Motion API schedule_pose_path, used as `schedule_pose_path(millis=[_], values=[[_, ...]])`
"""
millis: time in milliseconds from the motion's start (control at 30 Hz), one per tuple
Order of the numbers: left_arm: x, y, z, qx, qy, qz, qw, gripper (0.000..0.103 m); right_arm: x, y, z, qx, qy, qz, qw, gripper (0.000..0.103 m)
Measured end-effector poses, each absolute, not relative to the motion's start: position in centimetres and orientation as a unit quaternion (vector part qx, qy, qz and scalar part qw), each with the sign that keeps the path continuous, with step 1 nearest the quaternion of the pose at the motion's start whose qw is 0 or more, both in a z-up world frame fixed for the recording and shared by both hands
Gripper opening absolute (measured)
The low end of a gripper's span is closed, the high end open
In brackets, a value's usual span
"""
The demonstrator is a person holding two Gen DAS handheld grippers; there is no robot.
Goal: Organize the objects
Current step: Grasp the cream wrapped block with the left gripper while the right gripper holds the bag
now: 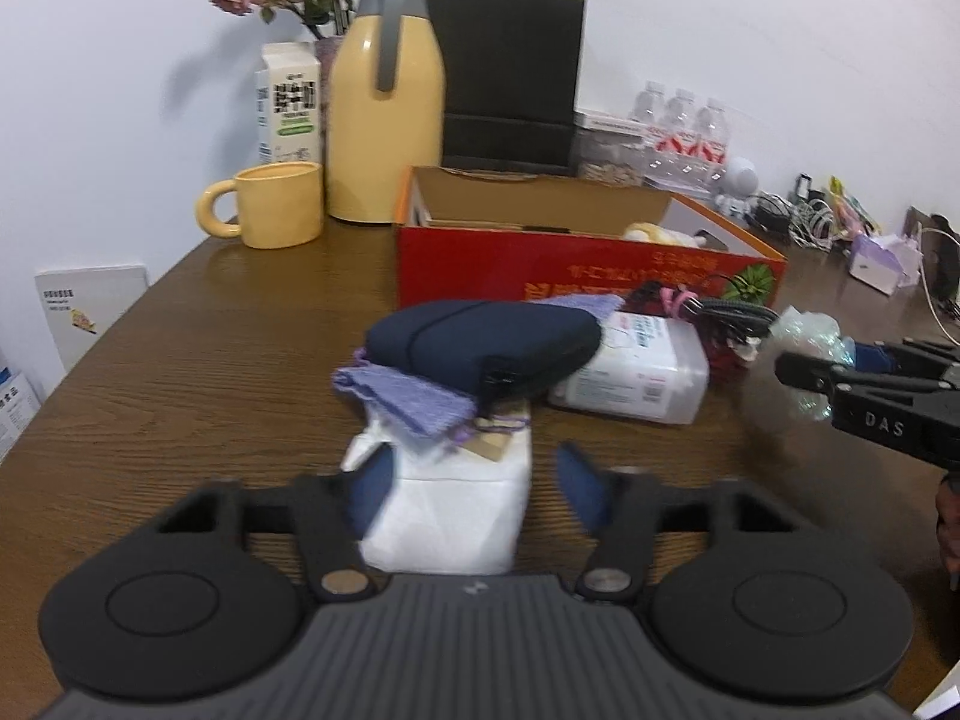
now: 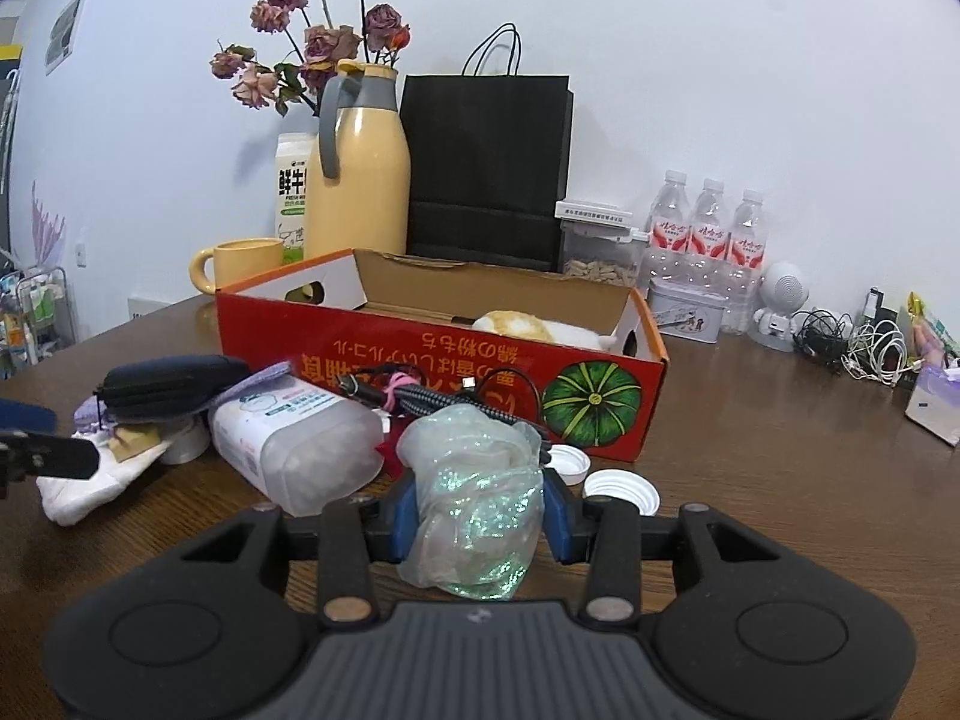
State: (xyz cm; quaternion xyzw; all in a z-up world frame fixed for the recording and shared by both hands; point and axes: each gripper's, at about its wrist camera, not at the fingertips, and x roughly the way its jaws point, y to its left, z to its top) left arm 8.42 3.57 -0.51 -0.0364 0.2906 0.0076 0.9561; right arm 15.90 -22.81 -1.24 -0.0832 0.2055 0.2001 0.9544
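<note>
In the left wrist view my left gripper [image 1: 474, 492] straddles a white folded pack [image 1: 456, 516] on the brown table [image 1: 210, 360]. Its left blue pad lies against the pack. The right pad stands a little off it, so the jaws are open. A purple cloth [image 1: 402, 396] and a navy pouch [image 1: 480, 348] rest on the pack's far end. My right gripper [image 2: 480, 510] is shut on a crumpled shimmery plastic bag [image 2: 480, 516], just above the table in front of the red cardboard box [image 2: 420, 360]. That gripper [image 1: 840, 384] also shows at the right of the left wrist view.
A wet wipes pack [image 2: 288, 438], a cable bundle [image 2: 420, 396] and two white caps [image 2: 621, 489] lie before the box. Behind stand a yellow jug [image 2: 360, 192], mug [image 2: 240, 264], milk carton [image 2: 291, 192], black paper bag [image 2: 486, 168] and water bottles [image 2: 708, 240]. Tangled cords [image 2: 852, 342] lie far right.
</note>
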Motion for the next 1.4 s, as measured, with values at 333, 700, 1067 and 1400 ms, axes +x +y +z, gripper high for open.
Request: schedule_pose_path(millis=[333,700,1067,1400], values=[[9.7,3.0,-1.4,-0.029,0.302,0.028,0.952,0.030,15.4,-22.7,-1.2,-0.087,0.193,0.202,0.956,0.040],[11.0,2.5,-1.6,-0.009,0.288,0.035,0.957,0.030,15.4,-22.8,-1.2,-0.082,0.193,0.206,0.956,0.040],[9.8,1.7,-1.7,0.008,0.281,0.021,0.959,0.024,15.3,-22.7,-1.2,-0.082,0.193,0.205,0.956,0.040],[7.1,0.6,-0.9,0.005,0.270,-0.013,0.963,0.024,13.9,-22.9,-1.1,-0.086,0.173,0.203,0.960,0.040]])
